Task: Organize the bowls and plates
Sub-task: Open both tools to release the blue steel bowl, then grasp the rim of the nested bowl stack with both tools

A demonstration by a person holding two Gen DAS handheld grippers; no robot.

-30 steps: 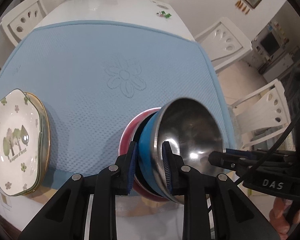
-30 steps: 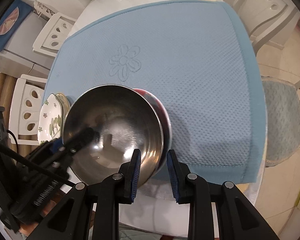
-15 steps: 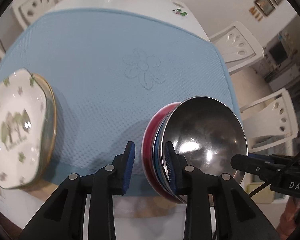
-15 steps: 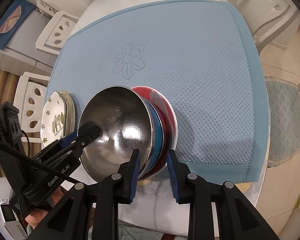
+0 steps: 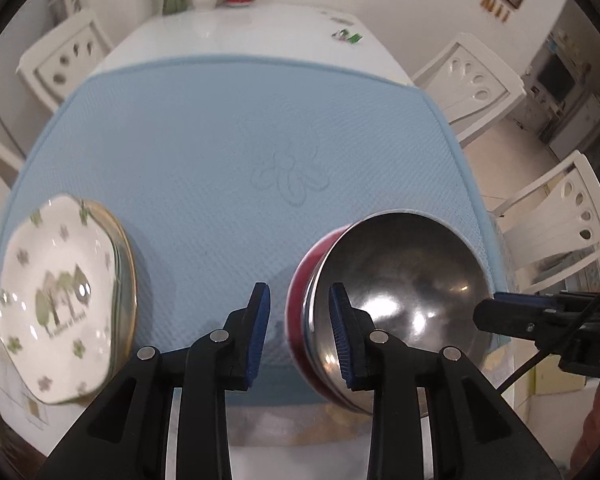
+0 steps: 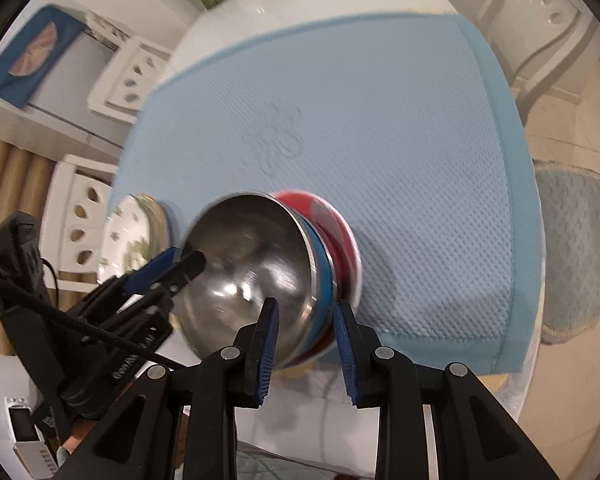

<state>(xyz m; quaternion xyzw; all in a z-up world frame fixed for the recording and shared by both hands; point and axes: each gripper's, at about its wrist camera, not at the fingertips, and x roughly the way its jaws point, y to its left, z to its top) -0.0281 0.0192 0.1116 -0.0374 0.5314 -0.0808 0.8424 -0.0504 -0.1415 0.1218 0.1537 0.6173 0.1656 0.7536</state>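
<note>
The nested bowls (image 6: 252,256), steel inside blue inside red, are held tilted at the near edge of the blue mat (image 6: 400,120). Their rim is pinched narrowly by the right gripper (image 6: 306,332). The left gripper (image 5: 298,320) is parted slightly around the same rim, its outer pad clear of the red bowl (image 5: 298,280). The stack should be lowered flat before the pinch is eased, and nudged inward, since the tabletop (image 5: 240,32) edge is close. Ample mat is left free beyond; the stacked plates (image 5: 56,296) sit well to the left.
</note>
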